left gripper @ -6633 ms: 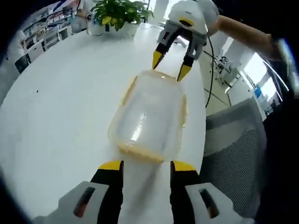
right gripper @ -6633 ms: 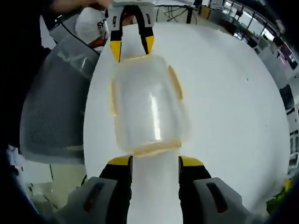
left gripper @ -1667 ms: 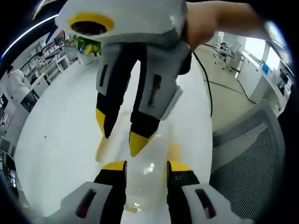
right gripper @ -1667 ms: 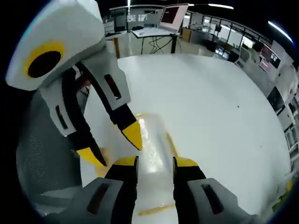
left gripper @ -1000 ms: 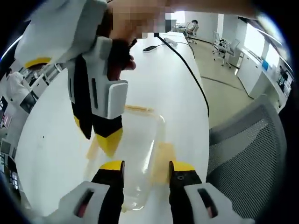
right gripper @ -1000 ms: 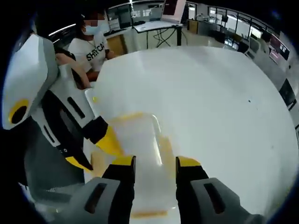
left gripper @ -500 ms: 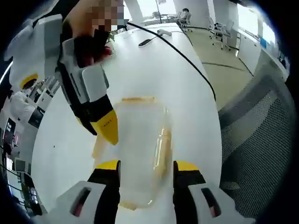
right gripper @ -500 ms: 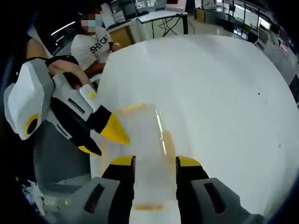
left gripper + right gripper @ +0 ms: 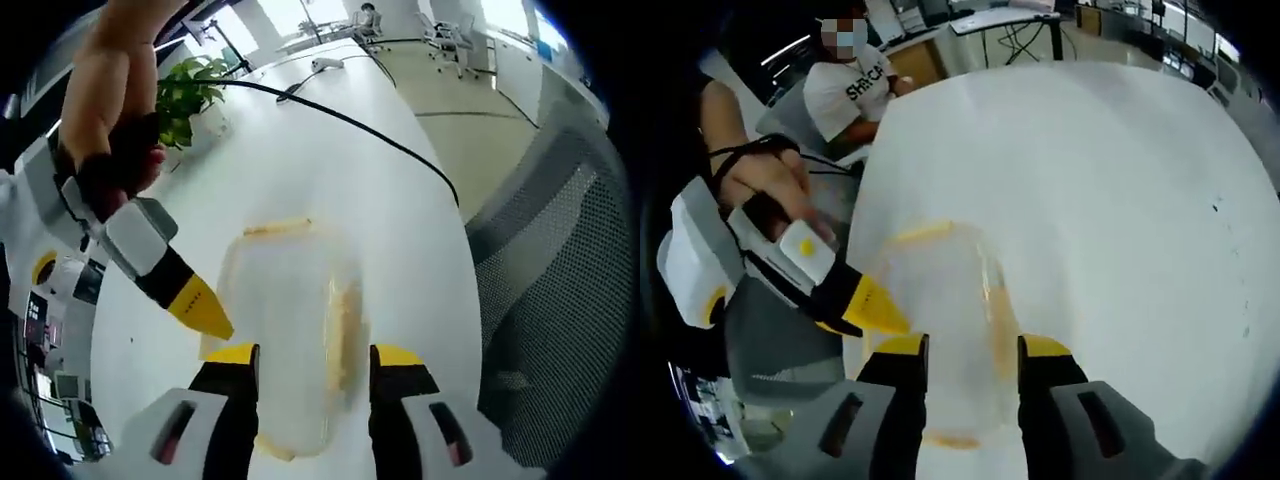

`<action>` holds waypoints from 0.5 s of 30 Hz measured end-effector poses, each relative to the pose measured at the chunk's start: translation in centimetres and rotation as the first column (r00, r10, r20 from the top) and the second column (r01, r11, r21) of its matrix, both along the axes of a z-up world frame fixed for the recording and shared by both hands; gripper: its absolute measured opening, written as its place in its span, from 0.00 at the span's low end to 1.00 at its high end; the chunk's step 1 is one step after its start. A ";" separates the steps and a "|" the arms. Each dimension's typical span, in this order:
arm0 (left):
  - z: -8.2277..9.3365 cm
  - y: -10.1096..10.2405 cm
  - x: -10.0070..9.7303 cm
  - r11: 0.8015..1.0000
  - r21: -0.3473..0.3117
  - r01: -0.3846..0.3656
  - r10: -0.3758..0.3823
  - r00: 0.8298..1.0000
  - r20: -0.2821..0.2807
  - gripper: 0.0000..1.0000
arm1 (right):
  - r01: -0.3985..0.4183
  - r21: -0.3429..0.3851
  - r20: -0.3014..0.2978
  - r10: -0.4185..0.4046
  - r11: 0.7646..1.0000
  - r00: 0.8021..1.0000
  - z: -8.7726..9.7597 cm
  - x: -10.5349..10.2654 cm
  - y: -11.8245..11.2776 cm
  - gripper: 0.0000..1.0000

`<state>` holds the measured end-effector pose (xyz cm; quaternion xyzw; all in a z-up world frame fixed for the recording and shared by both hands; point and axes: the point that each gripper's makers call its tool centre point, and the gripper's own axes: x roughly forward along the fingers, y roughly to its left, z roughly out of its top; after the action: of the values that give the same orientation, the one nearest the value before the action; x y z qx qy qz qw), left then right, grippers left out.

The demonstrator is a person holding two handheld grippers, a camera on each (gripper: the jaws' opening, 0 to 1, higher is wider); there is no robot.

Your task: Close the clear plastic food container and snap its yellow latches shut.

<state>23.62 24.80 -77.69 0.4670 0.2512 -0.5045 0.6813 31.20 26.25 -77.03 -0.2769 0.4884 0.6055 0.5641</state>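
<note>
1. The clear plastic rectangular food container with yellow latches [image 9: 290, 330] sits on the round white table [image 9: 330, 170], near the edge next to the grey mesh office chair [image 9: 560, 300]. In your right gripper view the same container [image 9: 940, 320] lies just ahead of the jaws.
2. Your left gripper [image 9: 305, 358]: yellow-tipped jaws parted wide, nothing between them. The container's near end sits under or just past the tips; contact can't be judged.
3. Your right gripper [image 9: 965, 348]: jaws likewise apart, gripping nothing, tips over the container's near end.
4. In the left gripper view your right gripper comes in from the left, held in your hand [image 9: 115, 130]. Its yellow tip is right at the container's left long side; touching or just off it, can't tell.
5. In the right gripper view your left gripper enters from the left, its yellow tip at the container's left edge, your hand [image 9: 760, 180] wrapped round its body.
6. One yellow latch strip [image 9: 340, 325] runs along the right long side, another at the far short end [image 9: 277, 228]. Whether either is snapped shut can't be read.
7. A black cable [image 9: 360, 125] crosses the table beyond the container; a green potted plant [image 9: 190, 95] stands at the far left.
8. A seated person in a white T-shirt [image 9: 845, 85] is beyond the table edge in the right gripper view.
</note>
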 end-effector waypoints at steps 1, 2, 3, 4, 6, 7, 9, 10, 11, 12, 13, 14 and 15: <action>0.0 0.0 0.0 1.000 0.005 0.001 -0.002 1.000 0.002 0.38 | -0.002 -0.007 -0.003 0.002 1.000 1.000 -0.2 0.1 0.0 0.32; -0.1 0.0 0.0 1.000 0.009 0.007 -0.007 1.000 0.001 0.38 | -0.011 -0.015 -0.003 0.011 1.000 1.000 -0.3 0.1 0.0 0.31; -0.1 0.1 0.0 1.000 0.015 0.006 -0.006 1.000 0.000 0.38 | -0.022 -0.025 -0.007 0.022 0.999 1.000 -0.5 0.1 -0.1 0.31; -0.1 0.0 0.0 1.000 0.021 0.008 -0.008 1.000 0.000 0.38 | -0.017 -0.028 -0.013 0.017 0.999 1.000 -0.6 0.1 -0.1 0.31; -0.4 -0.1 0.0 1.000 0.030 0.008 -0.008 1.000 -0.008 0.38 | -0.011 -0.031 -0.028 0.010 0.999 1.000 -0.7 0.1 -0.1 0.32; -0.5 0.0 0.0 0.999 0.035 0.007 -0.007 1.000 -0.005 0.38 | -0.013 -0.032 -0.031 0.012 0.999 0.999 -0.8 0.1 -0.1 0.31; -0.5 -0.1 0.0 0.999 0.044 0.018 -0.018 1.000 0.010 0.38 | -0.022 -0.044 -0.030 0.021 0.999 0.999 -1.0 0.2 -0.2 0.31; -0.5 -0.1 0.1 0.999 0.045 0.017 -0.017 1.000 0.013 0.38 | -0.031 -0.051 -0.038 0.030 0.998 0.999 -1.1 0.1 -0.4 0.29; -0.5 -0.3 0.3 0.998 0.054 0.023 -0.024 0.999 0.022 0.37 | -0.029 -0.043 -0.060 0.026 0.999 0.998 -1.0 -0.1 -0.2 0.28; -0.5 -0.3 0.3 0.998 0.058 0.026 -0.027 0.999 0.027 0.35 | -0.025 -0.041 -0.069 0.022 0.999 0.997 -1.0 -0.1 -0.1 0.28; -0.4 -0.4 0.5 0.997 0.070 0.029 -0.032 0.999 0.037 0.33 | -0.022 -0.044 -0.075 0.019 0.999 0.997 -1.1 -0.1 -0.2 0.28; -0.4 -0.5 0.6 0.997 0.073 0.028 -0.031 0.999 0.040 0.33 | -0.022 -0.046 -0.085 0.018 0.999 0.996 -1.1 -0.2 -0.1 0.28; -0.5 -0.7 0.6 0.997 0.077 0.031 -0.034 0.999 0.039 0.34 | -0.020 -0.049 -0.093 0.015 0.999 0.996 -1.1 -0.2 -0.2 0.28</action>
<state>24.20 24.13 -78.16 0.5066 0.2489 -0.4963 0.6596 31.03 26.09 -78.14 -0.2670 0.5266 0.6100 0.5286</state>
